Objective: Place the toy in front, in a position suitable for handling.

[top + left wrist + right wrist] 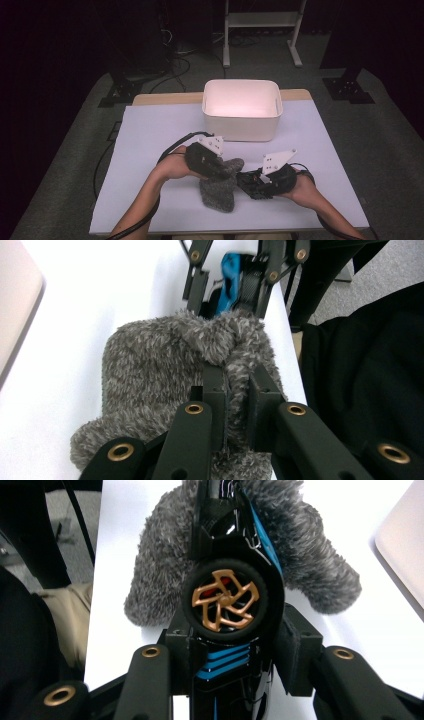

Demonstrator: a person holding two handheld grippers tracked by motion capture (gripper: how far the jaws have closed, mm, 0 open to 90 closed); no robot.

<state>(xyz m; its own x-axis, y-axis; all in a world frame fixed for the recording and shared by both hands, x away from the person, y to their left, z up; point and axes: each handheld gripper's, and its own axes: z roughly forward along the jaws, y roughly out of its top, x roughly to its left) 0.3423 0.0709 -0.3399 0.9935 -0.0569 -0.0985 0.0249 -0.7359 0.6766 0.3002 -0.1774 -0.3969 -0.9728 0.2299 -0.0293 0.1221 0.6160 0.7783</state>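
One white bin (pixel 242 109) stands at the far middle of the table (pixel 150 140), its inside bare as far as the high view looks into it. One grey fuzzy sock (pixel 220 187) lies at the near middle of the table, between the two hands and well short of the bin. One toy car (pixel 230 605), black with blue stripes and a bronze-spoked wheel, sits at the right edge of the sock, its front end pushing into the fuzzy opening. There are two grippers. The left gripper (pixel 235 385), coming in from the left, has its jaws pinched nearly together on a fold of the sock's edge, the fabric squeezed between the pads. The right gripper (pixel 235 652), coming in from the right, has its jaws partly spread and clamped on the sides of the car just near the wheel. Both hands rest low over the table.
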